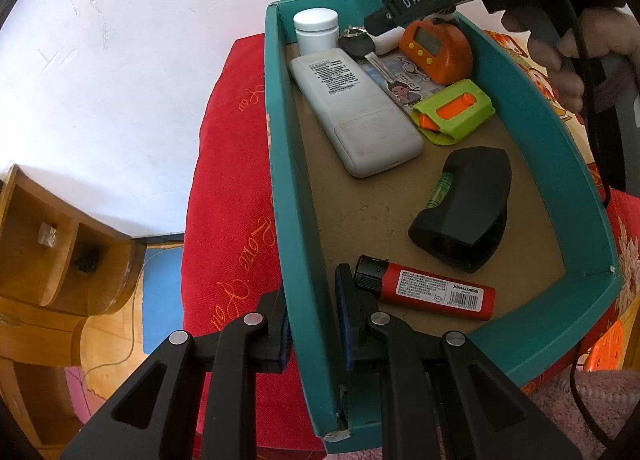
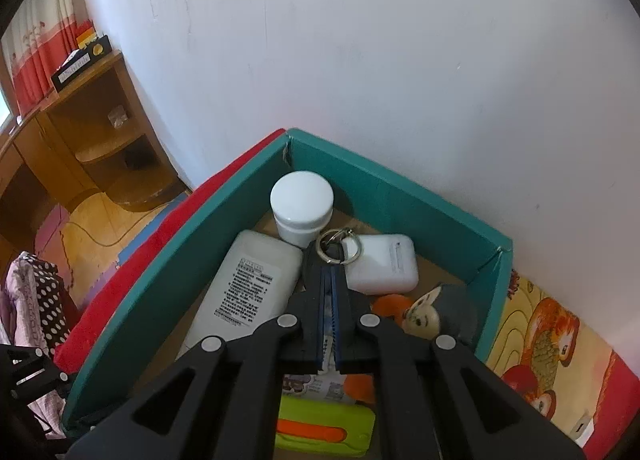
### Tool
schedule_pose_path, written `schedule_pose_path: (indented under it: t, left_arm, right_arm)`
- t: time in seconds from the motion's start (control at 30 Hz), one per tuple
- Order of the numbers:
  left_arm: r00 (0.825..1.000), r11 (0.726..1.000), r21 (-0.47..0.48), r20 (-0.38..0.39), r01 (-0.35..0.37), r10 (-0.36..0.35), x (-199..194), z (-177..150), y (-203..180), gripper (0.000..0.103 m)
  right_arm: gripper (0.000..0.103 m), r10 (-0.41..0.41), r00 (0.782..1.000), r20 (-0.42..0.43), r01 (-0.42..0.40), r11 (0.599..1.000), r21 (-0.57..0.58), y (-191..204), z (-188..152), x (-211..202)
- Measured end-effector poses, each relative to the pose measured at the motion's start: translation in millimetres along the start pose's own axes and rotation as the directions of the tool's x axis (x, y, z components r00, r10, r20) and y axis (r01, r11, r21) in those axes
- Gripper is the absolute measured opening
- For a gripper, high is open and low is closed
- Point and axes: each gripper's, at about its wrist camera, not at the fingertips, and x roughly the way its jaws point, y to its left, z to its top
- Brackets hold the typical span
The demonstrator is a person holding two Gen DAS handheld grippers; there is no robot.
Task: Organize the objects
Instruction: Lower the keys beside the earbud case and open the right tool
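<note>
Teal cardboard box (image 1: 296,220): left tongs (image 1: 312,300) pinch its near wall, steadying it, while right tongs (image 2: 330,272), shut and apparently empty, hover over the black key on a ring (image 2: 334,250); next, probably open and grasp it.

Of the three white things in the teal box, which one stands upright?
The white jar with the round lid, in the far corner of the teal box. The white remote and the small white case both lie flat.
</note>
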Motion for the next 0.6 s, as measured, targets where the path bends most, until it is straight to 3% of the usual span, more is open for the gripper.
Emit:
schedule_pose_path:
  t: [0.27, 0.33, 0.47, 0.6]
  left_arm:
    - [1.0, 1.0, 0.0, 0.0, 0.0, 0.0, -0.3, -0.8, 0.1, 0.018]
    - [1.0, 1.0, 0.001, 0.0, 0.0, 0.0, -0.4, -1.0, -0.3, 0.018]
    - [1.0, 1.0, -0.001, 0.0, 0.001, -0.001, -0.8, -1.6, 1.3, 0.018]
    - [1.0, 1.0, 0.001, 0.0, 0.0, 0.0, -1.0, -2.0, 1.2, 0.018]
  right_arm:
    - [0.002, 0.055, 0.998, 0.01, -0.055, 0.998, 0.028, -1.3, -4.0, -8.8]
    - [0.006, 0.063, 0.998, 0.007, -0.064, 0.997, 0.033, -1.2, -4.6, -12.8]
    - [0.026, 0.084, 0.996, 0.023, -0.085, 0.996, 0.032, -0.6, -9.1, -28.8]
    - [0.032, 0.1, 0.994, 0.047, -0.102, 0.994, 0.036, 0.3, -12.4, -45.8]
